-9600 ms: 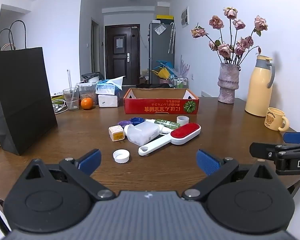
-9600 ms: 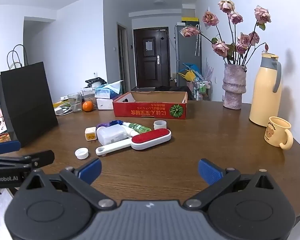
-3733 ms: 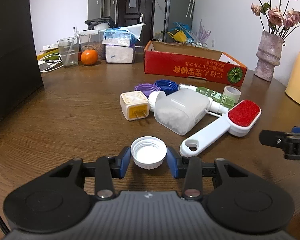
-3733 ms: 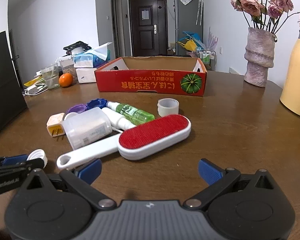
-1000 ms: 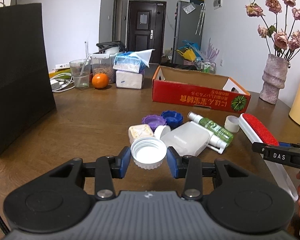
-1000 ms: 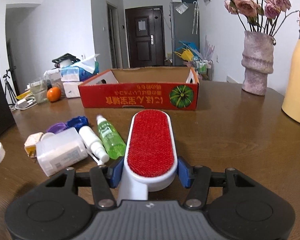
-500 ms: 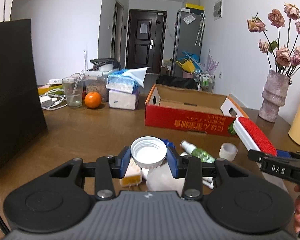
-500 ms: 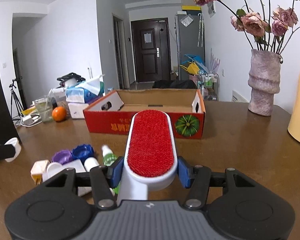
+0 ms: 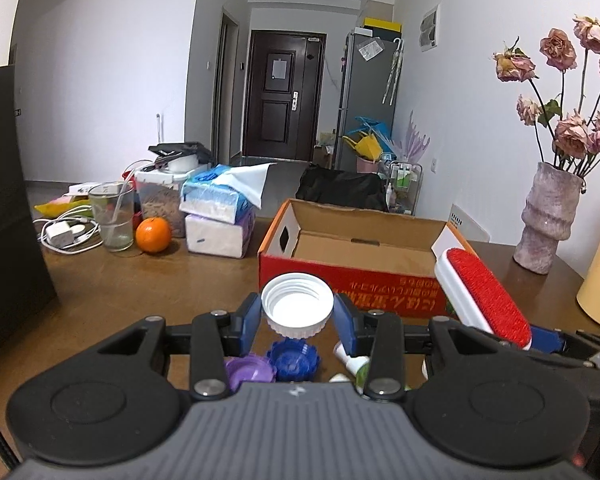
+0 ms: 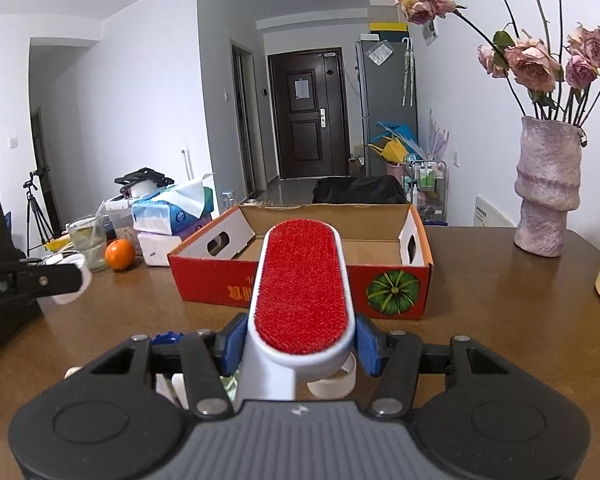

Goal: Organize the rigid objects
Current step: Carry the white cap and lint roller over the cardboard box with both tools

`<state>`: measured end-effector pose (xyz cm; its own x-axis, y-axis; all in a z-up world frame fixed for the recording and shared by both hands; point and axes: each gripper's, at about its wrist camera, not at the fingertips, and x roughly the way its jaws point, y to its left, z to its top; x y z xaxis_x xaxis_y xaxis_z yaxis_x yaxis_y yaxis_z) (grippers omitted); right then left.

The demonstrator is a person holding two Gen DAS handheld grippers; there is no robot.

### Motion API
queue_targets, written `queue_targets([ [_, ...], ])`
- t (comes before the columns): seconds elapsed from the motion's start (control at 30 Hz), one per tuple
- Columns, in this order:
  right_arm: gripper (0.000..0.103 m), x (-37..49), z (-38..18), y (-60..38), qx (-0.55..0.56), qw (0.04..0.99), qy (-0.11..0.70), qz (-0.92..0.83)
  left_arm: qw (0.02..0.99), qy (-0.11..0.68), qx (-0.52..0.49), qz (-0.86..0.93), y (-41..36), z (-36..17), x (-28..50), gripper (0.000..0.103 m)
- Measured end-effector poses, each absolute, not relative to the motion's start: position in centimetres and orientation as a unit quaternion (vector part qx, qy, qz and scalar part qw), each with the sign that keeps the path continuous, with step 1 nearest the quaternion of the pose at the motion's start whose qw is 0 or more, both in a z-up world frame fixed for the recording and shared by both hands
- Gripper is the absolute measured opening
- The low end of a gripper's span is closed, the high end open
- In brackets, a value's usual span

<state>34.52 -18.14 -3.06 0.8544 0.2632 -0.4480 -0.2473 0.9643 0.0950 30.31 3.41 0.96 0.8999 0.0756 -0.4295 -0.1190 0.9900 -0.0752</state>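
Carrying two loads at once: the left gripper [image 9: 298, 316] is pinching a white bottle cap [image 9: 297, 309] between nearly closed pads, open side up, while the right gripper [image 10: 300, 344] is clamping a red lint brush [image 10: 301, 288] at its neck, head pointing to 12 o'clock. Both are hanging above the wooden table [image 10: 500, 300], short of the red cardboard box [image 10: 380, 280], which is sitting at 12 o'clock with its inside looking bare. Purple and blue caps [image 9: 294, 360] are lying below. Judging by this, the transport step is under way; next, each load needs clearing the near wall before release.
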Motion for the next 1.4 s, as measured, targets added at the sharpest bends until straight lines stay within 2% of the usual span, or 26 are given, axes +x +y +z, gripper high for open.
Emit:
queue_targets([
  [0.67,0.055,40.4,-3.1,-16.7,0.017,0.961,0.243,0.128,0.965,0.248,-0.061,0.055,3.8,0.0,39.4,0.040],
  [1.4,0.055,48.0,-3.0,-15.8,0.014,0.961,0.246,0.125,0.969,0.235,-0.055,0.060,4.2,1.4,46.3,0.040],
])
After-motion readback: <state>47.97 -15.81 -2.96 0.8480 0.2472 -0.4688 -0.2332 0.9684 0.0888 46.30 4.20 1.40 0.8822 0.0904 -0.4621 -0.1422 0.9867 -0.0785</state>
